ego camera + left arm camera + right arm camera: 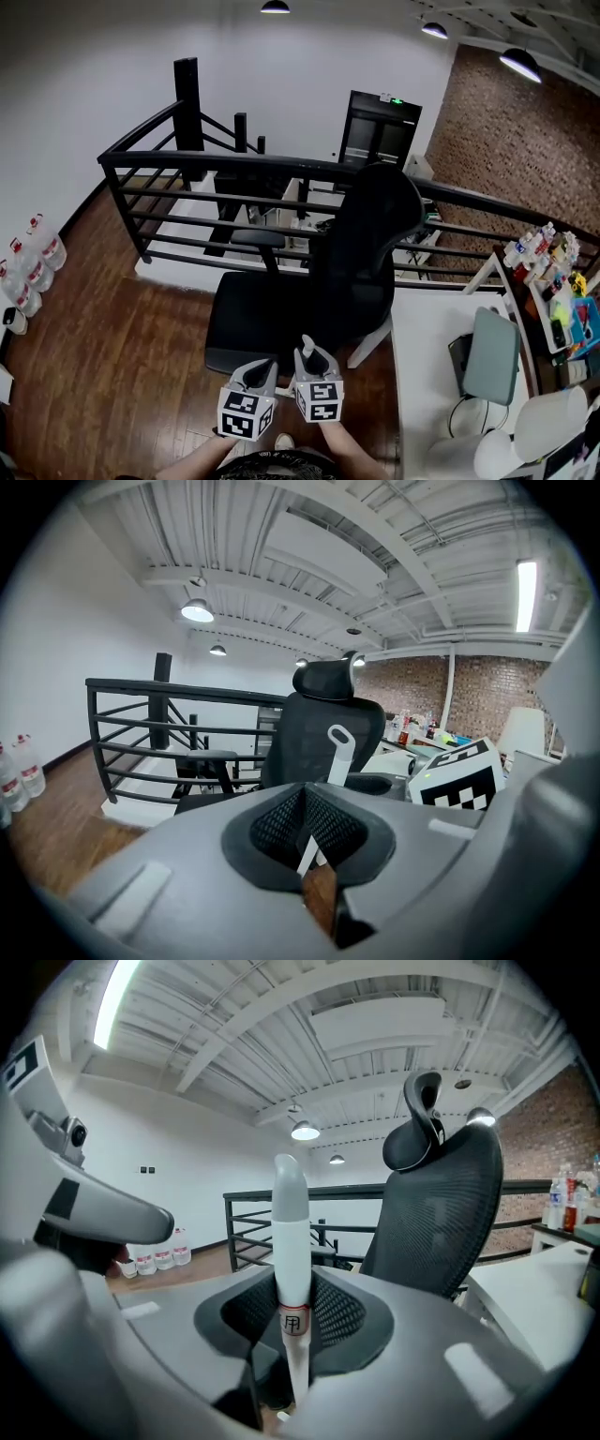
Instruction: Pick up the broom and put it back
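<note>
**Right hand-held gripper** (292, 1327): the jaws are closed on the broom handle (290, 1232). The white handle stands upright between the two mesh pads, and its thick rounded end rises well above the jaws. A red-edged label band (293, 1322) sits at pad level. The thinner shaft runs down below the jaws and out of sight.

**Left hand-held gripper** (306, 825): it sits just beside the right one, on its left; the pair show side by side, low in the head view.
- The pads are brought together into a seam with nothing clamped between them.
- Below the seam a narrow slot shows wooden floor (103, 375) and a thin white strip.
- That strip lies in line with the handle's looped top, which shows above this gripper's body, ahead and slightly to the right.
- The right hand-held gripper's marker cube (457, 778) sits close by, further right.

**Ahead of both hand-held grippers:** a black mesh office chair (347, 253) with a headrest stands near. From the right hand-held gripper, its back fills the space to the right of the handle. Beyond the chair runs a black railing (234, 161).

**To the sides:** far to the left of the left hand-held gripper, water bottles (33, 262) stand on the floor by the wall. To the right of the right hand-held gripper is a white counter (422, 337), cluttered at its far end.
</note>
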`<state>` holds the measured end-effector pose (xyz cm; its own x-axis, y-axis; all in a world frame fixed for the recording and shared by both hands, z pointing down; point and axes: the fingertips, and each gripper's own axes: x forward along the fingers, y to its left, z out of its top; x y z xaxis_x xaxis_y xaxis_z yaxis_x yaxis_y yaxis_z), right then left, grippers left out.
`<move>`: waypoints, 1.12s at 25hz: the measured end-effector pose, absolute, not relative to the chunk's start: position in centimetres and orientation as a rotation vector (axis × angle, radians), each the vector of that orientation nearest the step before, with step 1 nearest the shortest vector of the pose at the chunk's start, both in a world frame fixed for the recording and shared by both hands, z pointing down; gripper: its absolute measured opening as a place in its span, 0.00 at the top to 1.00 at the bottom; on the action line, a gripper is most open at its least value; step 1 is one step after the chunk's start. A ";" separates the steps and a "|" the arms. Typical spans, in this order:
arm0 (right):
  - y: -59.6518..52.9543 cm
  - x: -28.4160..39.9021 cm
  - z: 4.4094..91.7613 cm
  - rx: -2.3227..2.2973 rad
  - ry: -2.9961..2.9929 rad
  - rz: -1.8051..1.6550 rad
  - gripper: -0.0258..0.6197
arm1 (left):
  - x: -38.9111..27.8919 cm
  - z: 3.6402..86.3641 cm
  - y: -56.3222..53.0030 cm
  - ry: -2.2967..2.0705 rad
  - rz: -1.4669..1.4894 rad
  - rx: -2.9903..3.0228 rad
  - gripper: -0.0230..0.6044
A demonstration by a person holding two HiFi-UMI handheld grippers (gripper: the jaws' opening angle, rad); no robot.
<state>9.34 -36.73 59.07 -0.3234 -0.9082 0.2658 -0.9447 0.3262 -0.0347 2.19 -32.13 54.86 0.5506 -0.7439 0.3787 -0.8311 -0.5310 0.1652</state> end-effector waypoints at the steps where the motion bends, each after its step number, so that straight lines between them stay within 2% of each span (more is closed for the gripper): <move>1: -36.1 9.2 58.4 1.703 -2.389 0.265 0.81 | 2.0 54.6 -31.7 -1.293 0.372 2.470 0.96; 14: -29.1 7.8 49.7 1.794 -2.416 0.167 0.81 | -1.4 50.2 -27.0 -1.328 0.286 2.570 0.96; 28: -22.7 6.8 45.5 1.809 -2.435 0.101 0.81 | -3.4 49.2 -22.8 -1.346 0.218 2.577 0.96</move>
<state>6.78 -22.71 45.54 -0.2856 -0.9502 0.1249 -0.9573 0.2890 0.0098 -3.35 -22.83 49.17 0.5682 -0.7889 0.2341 -0.8225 -0.5537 0.1303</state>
